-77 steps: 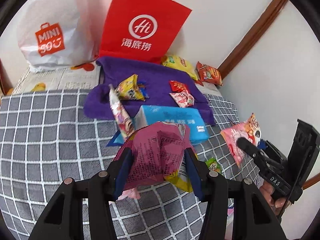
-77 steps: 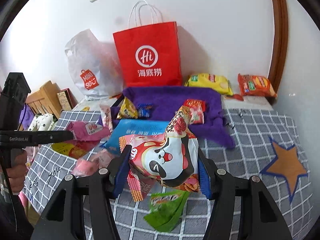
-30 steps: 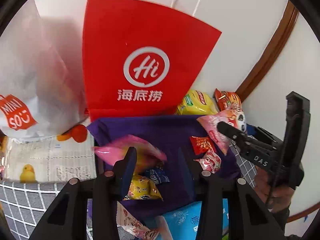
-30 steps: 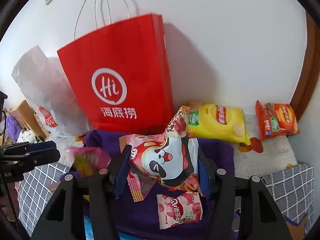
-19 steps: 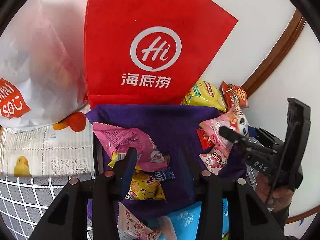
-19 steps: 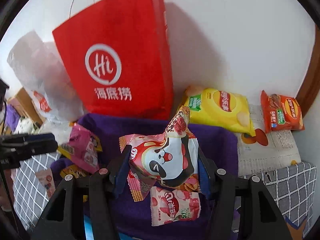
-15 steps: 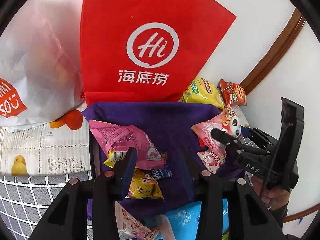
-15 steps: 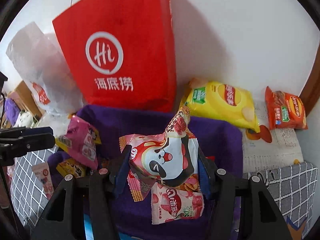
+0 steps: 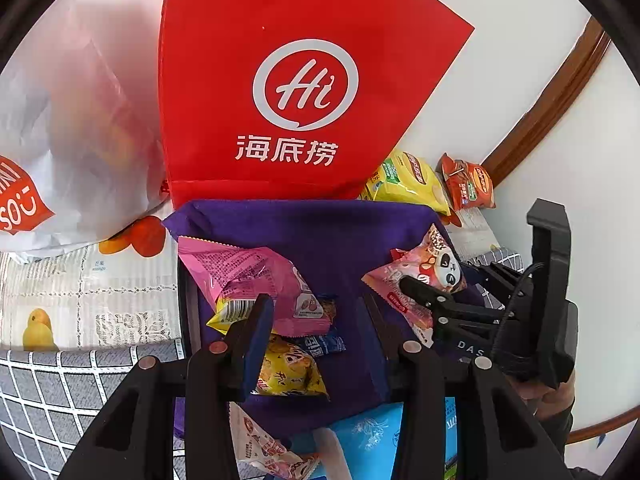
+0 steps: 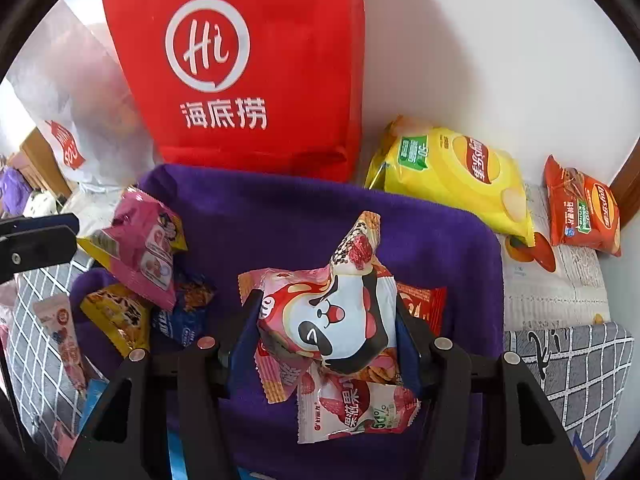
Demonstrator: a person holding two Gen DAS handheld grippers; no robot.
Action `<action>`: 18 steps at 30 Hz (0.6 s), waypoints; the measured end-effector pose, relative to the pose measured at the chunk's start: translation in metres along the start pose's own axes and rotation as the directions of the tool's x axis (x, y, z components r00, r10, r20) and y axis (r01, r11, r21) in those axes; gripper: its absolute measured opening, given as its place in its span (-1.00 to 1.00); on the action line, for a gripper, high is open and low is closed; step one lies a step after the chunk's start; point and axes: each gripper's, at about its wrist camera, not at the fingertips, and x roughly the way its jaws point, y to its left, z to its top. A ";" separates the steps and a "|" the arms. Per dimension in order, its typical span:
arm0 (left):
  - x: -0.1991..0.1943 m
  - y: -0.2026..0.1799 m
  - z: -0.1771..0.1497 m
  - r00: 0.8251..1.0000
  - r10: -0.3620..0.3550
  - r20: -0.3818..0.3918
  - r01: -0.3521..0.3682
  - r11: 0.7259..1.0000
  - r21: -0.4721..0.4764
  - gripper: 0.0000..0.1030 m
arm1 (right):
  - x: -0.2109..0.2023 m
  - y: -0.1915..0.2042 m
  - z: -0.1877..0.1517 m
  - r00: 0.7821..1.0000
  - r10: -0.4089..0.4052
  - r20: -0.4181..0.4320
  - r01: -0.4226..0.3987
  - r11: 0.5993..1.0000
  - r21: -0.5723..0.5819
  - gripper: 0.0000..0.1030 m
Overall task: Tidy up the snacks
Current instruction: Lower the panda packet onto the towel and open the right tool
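My left gripper (image 9: 316,316) is open and empty above the purple cloth (image 9: 304,232). The pink snack bag (image 9: 248,276) lies on the cloth's left side, on top of small yellow (image 9: 288,372) and blue packets. My right gripper (image 10: 328,324) is shut on the panda snack bag (image 10: 340,320) and holds it low over the cloth (image 10: 280,220), above a red packet (image 10: 424,304) and a pink-white packet (image 10: 356,408). The right gripper with the panda bag also shows in the left wrist view (image 9: 420,276).
A red paper bag (image 9: 296,92) and a white plastic bag (image 9: 60,120) stand behind the cloth against the wall. Yellow (image 10: 452,176) and orange (image 10: 584,212) chip bags lie at the back right. A blue pack (image 9: 392,440) and a long pink packet (image 10: 64,340) lie on the checked cover.
My left gripper opened and dropped the pink bag onto the cloth. My right gripper has moved forward and down over the cloth with the panda bag still held.
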 end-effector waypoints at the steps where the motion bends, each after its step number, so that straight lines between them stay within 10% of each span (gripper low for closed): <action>1: 0.001 0.000 0.000 1.000 0.000 -0.002 0.000 1.000 0.000 -0.20 | 0.001 0.000 0.000 1.000 -0.002 -0.002 0.002 1.000 0.000 0.16; 18: 0.004 -0.003 0.000 1.000 0.000 -0.027 0.001 1.000 0.008 -0.16 | -0.018 -0.007 0.004 0.998 0.002 0.057 -0.004 0.999 0.037 0.36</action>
